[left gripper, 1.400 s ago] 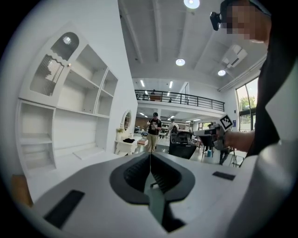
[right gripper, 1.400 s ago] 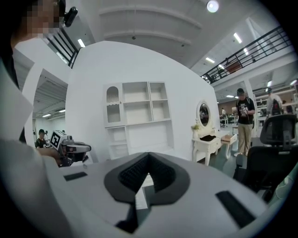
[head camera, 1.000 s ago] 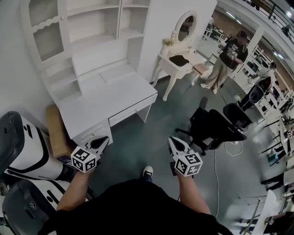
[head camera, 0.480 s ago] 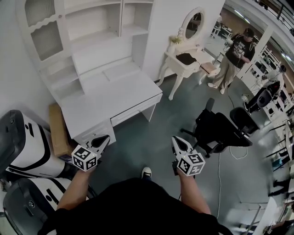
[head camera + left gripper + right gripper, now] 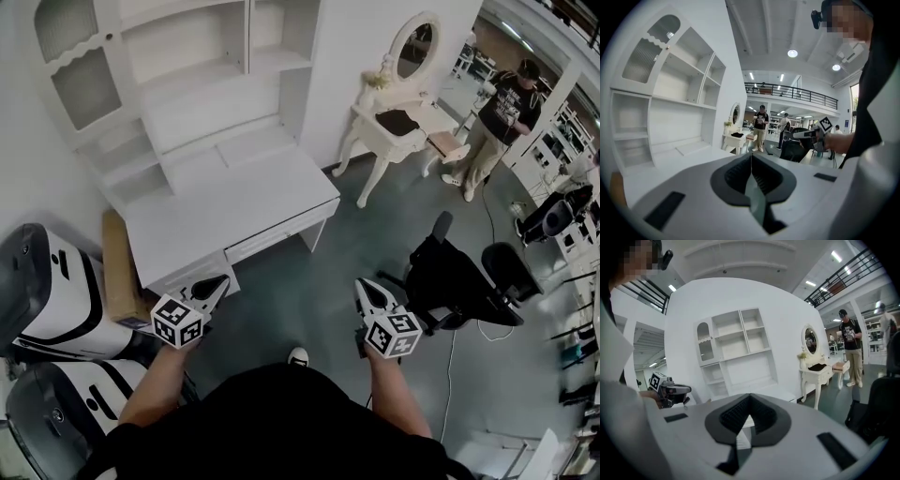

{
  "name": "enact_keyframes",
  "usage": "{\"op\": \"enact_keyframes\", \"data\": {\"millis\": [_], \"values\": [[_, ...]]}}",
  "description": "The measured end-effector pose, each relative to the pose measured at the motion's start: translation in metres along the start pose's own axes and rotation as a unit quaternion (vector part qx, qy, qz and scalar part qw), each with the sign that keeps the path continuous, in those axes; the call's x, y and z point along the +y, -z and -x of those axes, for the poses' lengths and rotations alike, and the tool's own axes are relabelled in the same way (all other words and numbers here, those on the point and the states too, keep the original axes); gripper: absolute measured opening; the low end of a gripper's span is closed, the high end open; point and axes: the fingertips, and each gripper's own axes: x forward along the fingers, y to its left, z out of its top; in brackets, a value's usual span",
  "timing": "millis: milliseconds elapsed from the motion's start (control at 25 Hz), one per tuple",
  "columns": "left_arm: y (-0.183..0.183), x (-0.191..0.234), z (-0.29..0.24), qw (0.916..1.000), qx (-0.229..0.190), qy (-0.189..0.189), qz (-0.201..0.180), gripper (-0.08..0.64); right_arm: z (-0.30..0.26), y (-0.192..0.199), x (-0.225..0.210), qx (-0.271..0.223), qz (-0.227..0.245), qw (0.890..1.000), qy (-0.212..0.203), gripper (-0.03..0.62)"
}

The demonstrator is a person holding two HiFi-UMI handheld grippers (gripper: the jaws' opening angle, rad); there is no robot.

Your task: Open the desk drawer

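Observation:
The white desk (image 5: 225,202) with its shelf hutch stands at the upper left of the head view. Its long drawer (image 5: 272,238) under the top is shut. My left gripper (image 5: 222,280) hovers shut just in front of the desk's left pedestal, apart from it. My right gripper (image 5: 360,284) is shut and empty over the floor, to the right of the desk. In the left gripper view the shut gripper (image 5: 751,155) points over the desk top (image 5: 670,161). In the right gripper view the shut gripper (image 5: 750,395) faces the hutch (image 5: 736,348).
A white vanity table with an oval mirror (image 5: 398,122) stands right of the desk. A black office chair (image 5: 459,272) is close to my right gripper. A person (image 5: 502,117) stands at the far right. White and black machines (image 5: 47,291) and a cardboard sheet (image 5: 117,267) sit left.
Both grippers have come closer to the desk, and the desk and vanity table now lie lower and further right in the head view. Both grippers stay shut.

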Motion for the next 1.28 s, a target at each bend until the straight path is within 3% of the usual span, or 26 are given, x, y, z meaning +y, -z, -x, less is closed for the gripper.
{"op": "enact_keyframes", "data": {"millis": [320,720,880,1040,1280], "values": [[-0.009,0.003,-0.045,0.9996,0.006,-0.026,0.006,0.012,-0.043,-0.011,-0.043,0.020,0.006,0.999,-0.043,0.000],[-0.018,0.006,-0.070,0.9959,0.023,-0.087,0.010,0.012,-0.098,-0.016,-0.076,0.047,0.018,0.992,-0.113,0.000],[-0.031,0.006,-0.076,0.9936,-0.006,-0.111,0.022,0.012,-0.112,-0.022,-0.091,0.053,0.025,0.990,-0.129,0.000],[-0.043,0.002,-0.077,0.9907,-0.028,-0.133,0.009,0.012,-0.117,-0.028,-0.099,0.049,0.031,0.989,-0.138,0.000],[-0.056,0.001,-0.088,0.9898,-0.043,-0.136,0.000,0.012,-0.112,-0.022,-0.108,0.051,0.020,0.989,-0.136,0.000]]}}
